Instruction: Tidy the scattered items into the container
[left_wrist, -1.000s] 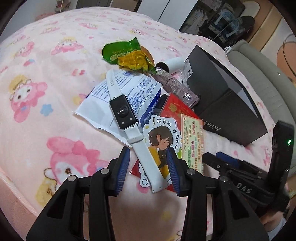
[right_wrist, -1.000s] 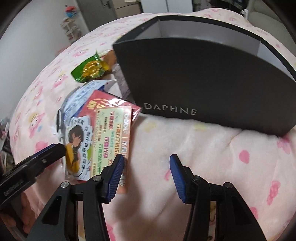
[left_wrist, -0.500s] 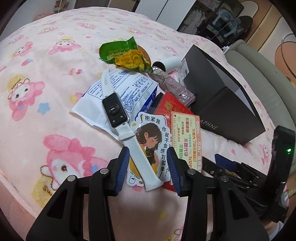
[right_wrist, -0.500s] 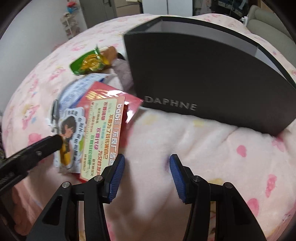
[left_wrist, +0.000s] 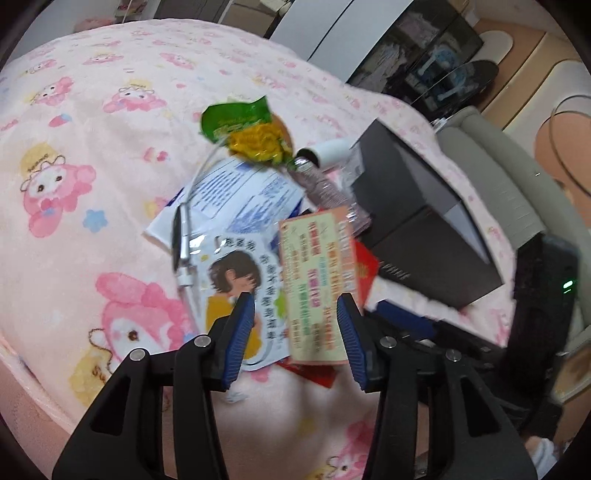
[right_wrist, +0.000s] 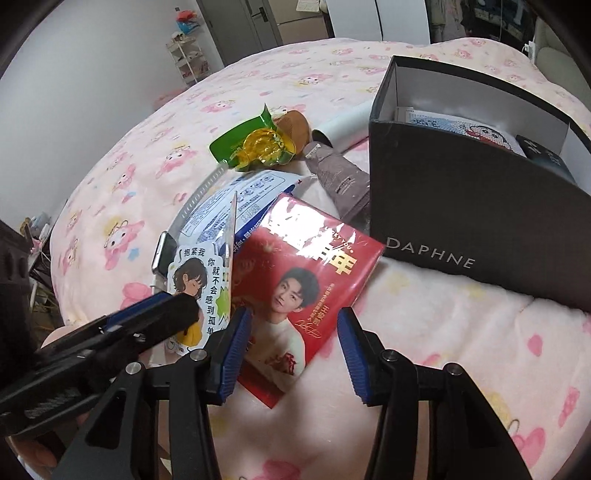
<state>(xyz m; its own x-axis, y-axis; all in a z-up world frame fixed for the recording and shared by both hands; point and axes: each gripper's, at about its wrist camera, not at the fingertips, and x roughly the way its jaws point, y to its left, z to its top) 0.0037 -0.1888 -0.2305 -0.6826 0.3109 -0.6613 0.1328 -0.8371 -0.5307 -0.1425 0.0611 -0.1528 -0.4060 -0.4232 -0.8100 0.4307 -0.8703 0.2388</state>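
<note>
Since the task asks for loose things in the container, start there: black box (right_wrist: 461, 206), lid off, sits at the right of the heap on the pink blanket (right_wrist: 443, 332). Inside, a printed packet and a dark item show. Everything else lies outside it.

Coupon card (left_wrist: 317, 288): half a second ago flat on top of the red packet (right_wrist: 295, 266); now tipped up, seen edge-on from the right wrist view. It stands between the fingers of the left gripper (left_wrist: 295, 332), lower edge close against the right-hand pad.
- Left jaws stand as wide apart as before, not closed down. Whether the card is pinched or only propped, cannot tell; released is my reading.
- Red packet's face is now fully uncovered.

Right gripper (right_wrist: 295, 321): jaws spread, holding nothing, poised directly over the near end of the red packet.

White watch (right_wrist: 162, 254): earlier face-up, now rolled onto its side beside the cartoon card (right_wrist: 195, 273).

Further out, unmoved: blue-and-white pouch (right_wrist: 251, 199), green wrapper (right_wrist: 255, 144), brownish tube (right_wrist: 343, 181), white cylinder (right_wrist: 347, 129).

Judgement: lifting the card has separated two stacked flat items, so each gripper has its own target. The red packet now looks open to a grasp. Flat, glossy and on soft fabric, so it may slide or buckle.
</note>
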